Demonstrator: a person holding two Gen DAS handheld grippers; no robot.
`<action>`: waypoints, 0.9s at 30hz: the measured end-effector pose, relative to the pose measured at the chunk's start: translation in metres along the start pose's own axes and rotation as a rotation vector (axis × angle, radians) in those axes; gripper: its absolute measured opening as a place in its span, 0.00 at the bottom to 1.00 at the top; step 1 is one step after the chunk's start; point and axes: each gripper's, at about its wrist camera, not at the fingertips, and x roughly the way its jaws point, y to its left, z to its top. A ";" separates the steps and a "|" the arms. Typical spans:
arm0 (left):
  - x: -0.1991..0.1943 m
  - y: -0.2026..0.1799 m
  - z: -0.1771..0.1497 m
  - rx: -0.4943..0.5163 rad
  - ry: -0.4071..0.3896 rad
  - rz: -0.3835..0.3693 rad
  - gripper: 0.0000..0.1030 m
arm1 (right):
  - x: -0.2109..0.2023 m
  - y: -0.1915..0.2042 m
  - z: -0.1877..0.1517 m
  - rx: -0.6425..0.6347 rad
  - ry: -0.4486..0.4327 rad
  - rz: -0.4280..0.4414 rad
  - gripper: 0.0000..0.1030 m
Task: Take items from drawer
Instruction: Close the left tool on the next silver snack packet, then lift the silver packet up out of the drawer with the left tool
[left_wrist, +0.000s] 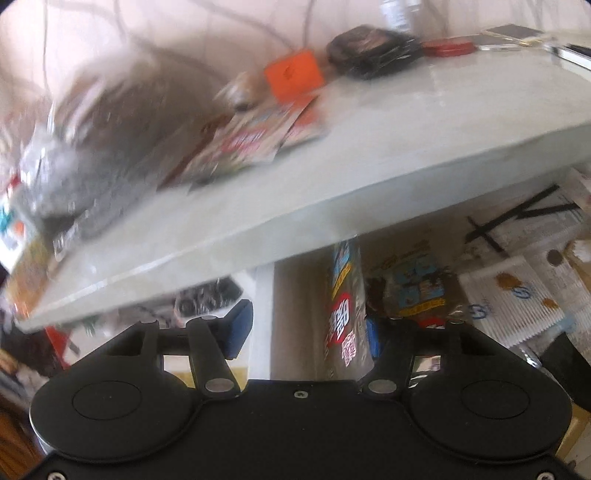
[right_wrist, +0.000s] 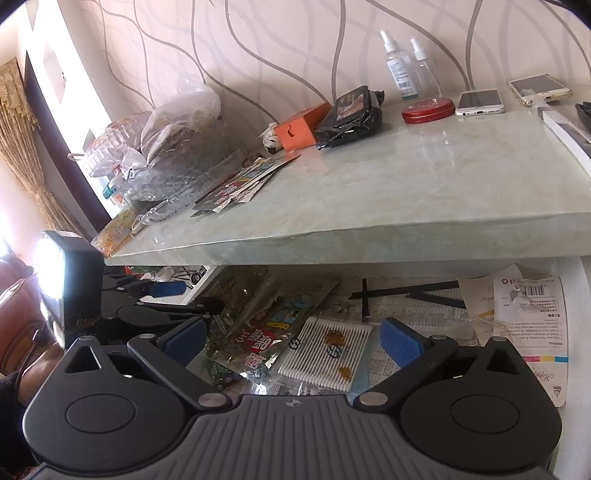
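Note:
The drawer (right_wrist: 201, 284) stands pulled out under the marble table top (right_wrist: 406, 177). In it lie a clear snack packet with a red label (right_wrist: 258, 341), a pack of cotton swabs (right_wrist: 325, 358) and a printed card (right_wrist: 528, 314). My right gripper (right_wrist: 293, 339) hovers open over the packet and the swabs. My left gripper (left_wrist: 306, 332) is open inside the drawer. The red-label packet (left_wrist: 345, 314) sits between its fingers, close to the right one and apart from the left pad (left_wrist: 240, 328). The left wrist view is blurred.
On the table top are plastic bags (right_wrist: 173, 140), flat snack packets (right_wrist: 240, 184), an orange box (right_wrist: 299, 127), a black pouch (right_wrist: 351, 114), a red tin (right_wrist: 428, 109), phones (right_wrist: 480, 101) and spray bottles (right_wrist: 399, 70). The table's front edge overhangs the drawer. A curtain hangs far left.

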 end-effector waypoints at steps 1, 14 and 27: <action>0.002 -0.002 0.001 0.010 0.008 -0.012 0.59 | 0.000 0.000 0.000 0.000 0.000 0.000 1.00; 0.021 0.004 0.005 -0.034 0.116 -0.204 0.07 | -0.001 0.000 0.000 0.003 -0.007 -0.002 1.00; -0.044 0.043 0.010 0.024 0.094 -0.239 0.04 | -0.001 0.000 0.000 0.005 -0.015 0.001 1.00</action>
